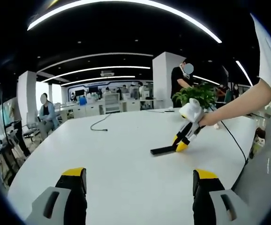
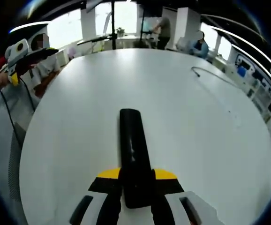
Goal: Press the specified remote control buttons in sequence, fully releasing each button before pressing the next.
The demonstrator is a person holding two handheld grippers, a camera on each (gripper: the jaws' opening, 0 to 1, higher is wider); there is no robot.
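Note:
A long black remote control lies on the white table, pointing away from me in the right gripper view. My right gripper is shut on its near end, yellow-tipped jaws pressed on both sides. The left gripper view shows the same remote lying flat at mid-right with the right gripper clamped on its end, held by a person's hand. My left gripper hovers open above the near part of the table, its jaws wide apart with nothing between them. In the right gripper view the left gripper appears far left.
A black cable lies on the far part of the table, and another cable runs down its right side. A potted plant stands at the far edge. People sit and stand at desks behind. A table edge curves close on the left.

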